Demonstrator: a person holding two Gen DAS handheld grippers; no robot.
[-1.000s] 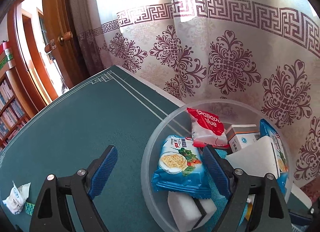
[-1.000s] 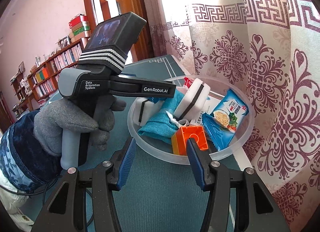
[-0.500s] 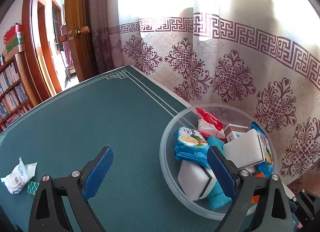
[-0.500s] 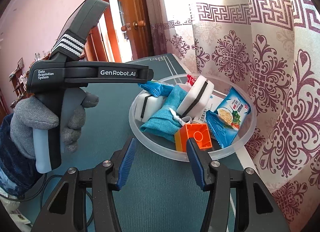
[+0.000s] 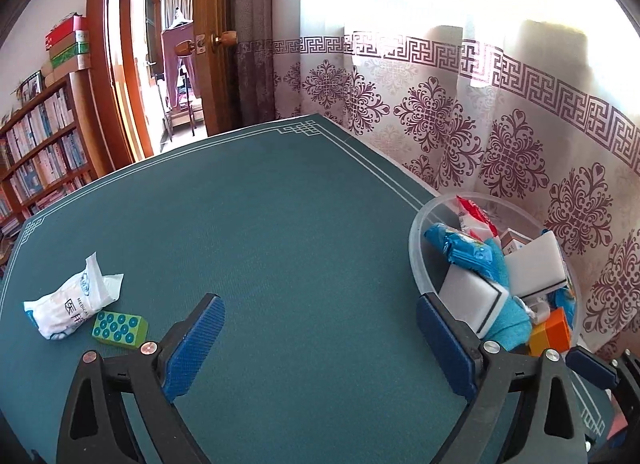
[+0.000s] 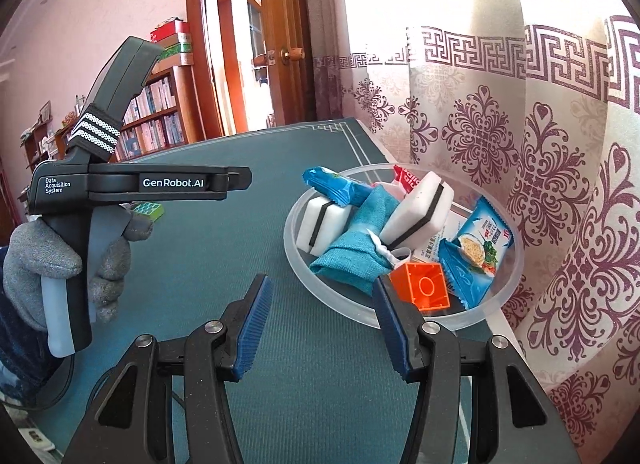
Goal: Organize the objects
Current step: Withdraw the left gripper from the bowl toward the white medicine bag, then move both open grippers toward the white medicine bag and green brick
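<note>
The clear bowl (image 5: 416, 248) near the worktop (image 5: 280, 224) edge already held most items; a white packet (image 5: 68, 304) and green block (image 5: 119, 329) lay well apart, still outstanding. The left hand-held gripper (image 5: 320, 344), jaws just widened, held nothing; the right hand-held gripper (image 6: 322, 324) stood parted, empty.

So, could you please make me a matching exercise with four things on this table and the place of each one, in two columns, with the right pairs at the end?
Things:
1. orange block
2. green tile
3. white packet
4. teal cloth

Places:
A. on the table, right beside the tile
B. in the bowl, at its near rim
C. in the bowl, between two white sponges
D. on the table, nearest the left gripper's fingers

Pairs: 1-B, 2-D, 3-A, 4-C
</note>
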